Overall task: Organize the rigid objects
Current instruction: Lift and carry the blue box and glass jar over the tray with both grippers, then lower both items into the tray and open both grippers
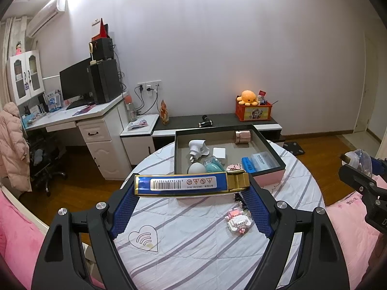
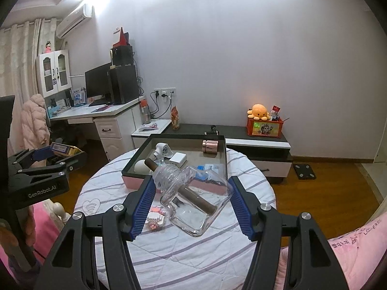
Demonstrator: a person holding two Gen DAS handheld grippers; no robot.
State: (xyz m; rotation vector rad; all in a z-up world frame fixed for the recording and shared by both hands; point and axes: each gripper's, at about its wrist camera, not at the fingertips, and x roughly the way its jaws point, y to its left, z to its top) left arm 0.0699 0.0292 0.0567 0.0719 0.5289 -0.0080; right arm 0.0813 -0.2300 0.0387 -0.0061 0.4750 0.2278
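My left gripper [image 1: 191, 188] is shut on a long blue and gold box [image 1: 191, 184] with a barcode label, held crosswise above the round table. My right gripper [image 2: 191, 188] is shut on a clear glass bottle [image 2: 193, 198] with a brown stick in its neck, tilted, also above the table. Behind both sits a dark tray with a pink wall [image 1: 271, 177] [image 2: 135, 181] that holds a white plug adapter [image 1: 197, 147], a white egg-shaped thing [image 1: 196, 168], a teal case [image 1: 214, 165], a copper jar [image 1: 243, 137] and a blue box [image 1: 249, 165]. A small pink and white block toy [image 1: 238, 220] [image 2: 154, 217] lies on the cloth.
The table wears a white striped quilted cloth [image 1: 193, 241]. A pink bed cover [image 1: 348, 220] lies right and left. Behind stand a low dark cabinet [image 1: 217, 120] with an orange crate and plush [image 1: 251, 107], a white desk [image 1: 72, 118] with monitor, and a chair with a pink coat [image 1: 12, 145].
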